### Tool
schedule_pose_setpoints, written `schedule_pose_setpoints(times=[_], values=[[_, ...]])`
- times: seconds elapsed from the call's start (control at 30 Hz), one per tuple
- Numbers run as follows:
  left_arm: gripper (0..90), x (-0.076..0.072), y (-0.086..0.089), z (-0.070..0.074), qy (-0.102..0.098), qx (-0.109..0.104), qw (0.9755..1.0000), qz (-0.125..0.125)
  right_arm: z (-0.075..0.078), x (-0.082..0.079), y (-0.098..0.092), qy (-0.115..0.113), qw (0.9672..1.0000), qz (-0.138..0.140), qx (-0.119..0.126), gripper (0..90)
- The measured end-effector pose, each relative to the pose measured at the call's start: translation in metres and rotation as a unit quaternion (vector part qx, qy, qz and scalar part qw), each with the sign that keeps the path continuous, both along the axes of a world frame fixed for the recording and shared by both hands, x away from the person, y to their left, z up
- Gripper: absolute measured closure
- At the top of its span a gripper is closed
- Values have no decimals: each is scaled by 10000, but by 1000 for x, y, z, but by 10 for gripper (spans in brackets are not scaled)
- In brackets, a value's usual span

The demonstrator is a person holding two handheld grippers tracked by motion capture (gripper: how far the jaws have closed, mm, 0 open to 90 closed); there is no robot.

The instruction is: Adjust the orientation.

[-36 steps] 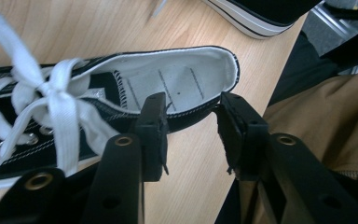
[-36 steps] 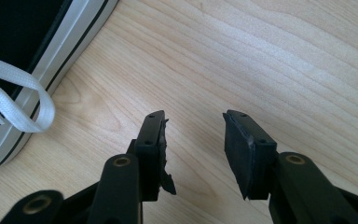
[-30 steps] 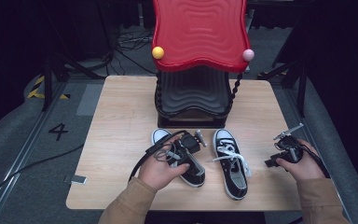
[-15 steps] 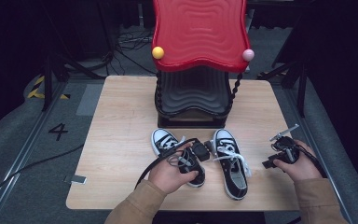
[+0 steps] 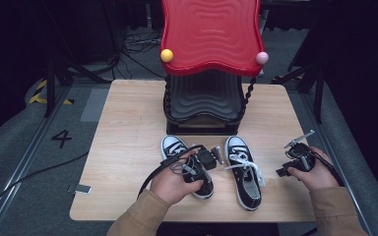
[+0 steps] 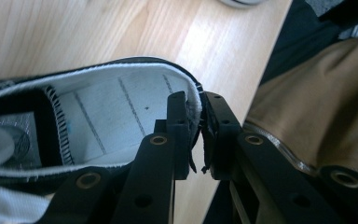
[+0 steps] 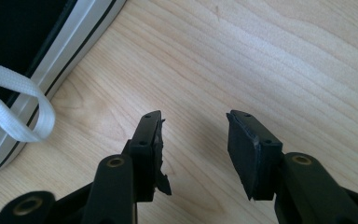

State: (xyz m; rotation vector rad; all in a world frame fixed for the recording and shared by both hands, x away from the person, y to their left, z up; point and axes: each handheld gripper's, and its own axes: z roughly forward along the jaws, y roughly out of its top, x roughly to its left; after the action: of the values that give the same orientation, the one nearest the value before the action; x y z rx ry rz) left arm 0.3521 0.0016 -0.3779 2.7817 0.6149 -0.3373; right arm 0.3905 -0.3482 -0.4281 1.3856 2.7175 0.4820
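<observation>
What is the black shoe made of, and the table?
The left shoe looks like black canvas with a white cloth lining: stitching lines show inside. Its sole edge seems white rubber. The table looks like pale wood or wood-look laminate, smooth, with grain lines.

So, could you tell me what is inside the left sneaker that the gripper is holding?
Inside the left sneaker shows a white lining with stitch lines and a grey insole print. The left gripper pinches its heel rim. The toe end is hidden under the tongue.

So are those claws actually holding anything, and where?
The left claw has just closed on the black canvas sneaker, pinching its heel collar. The right claw is open, holding nothing.
</observation>
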Motion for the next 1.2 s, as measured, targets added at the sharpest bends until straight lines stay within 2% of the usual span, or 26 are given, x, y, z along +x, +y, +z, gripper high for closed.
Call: schedule_pose_setpoints(times=[0.23,0.43,0.6,0.77,0.83,0.9,0.93,0.97,1.0,1.03,1.07,1.1,1.13,1.17,1.2], values=[[812,-13,27,13,-42,68,9997,214,1,7,8,9,9999,135,16,555],[813,-21,53,16,62,230,9989,399,7,14,6,-80,9998,101,125,554],[823,-27,73,15,95,515,9969,591,9,17,6,-65,9998,91,160,552],[826,-23,96,14,293,494,9949,832,9,18,8,-63,9998,133,158,552],[826,-21,106,12,340,615,9929,962,8,18,8,-56,9998,137,147,551],[826,-20,117,11,341,793,9895,1161,8,17,7,-57,9998,129,169,551],[828,-19,123,10,274,947,9868,1282,8,17,6,-51,9998,122,165,550],[828,-17,131,10,324,831,9856,1434,8,17,6,-35,9998,115,176,549],[834,-16,136,10,367,732,9858,1468,7,17,5,-23,9998,101,189,549],[848,-15,139,11,392,599,9870,1442,7,16,5,-17,9997,98,207,549],[899,-15,139,11,392,599,9870,1442,7,16,4,-9,9997,106,215,549],[899,-15,140,12,214,730,9852,1534,7,16,4,-9,9997,106,215,549],[898,-13,142,10,149,934,9808,1706,6,16,4,8,9998,93,199,548],[898,-11,144,7,111,1079,9782,1773,6,16,4,8,9998,93,199,548],[898,-8,145,4,172,996,9785,1800,5,15,4,15,9998,95,198,546]])
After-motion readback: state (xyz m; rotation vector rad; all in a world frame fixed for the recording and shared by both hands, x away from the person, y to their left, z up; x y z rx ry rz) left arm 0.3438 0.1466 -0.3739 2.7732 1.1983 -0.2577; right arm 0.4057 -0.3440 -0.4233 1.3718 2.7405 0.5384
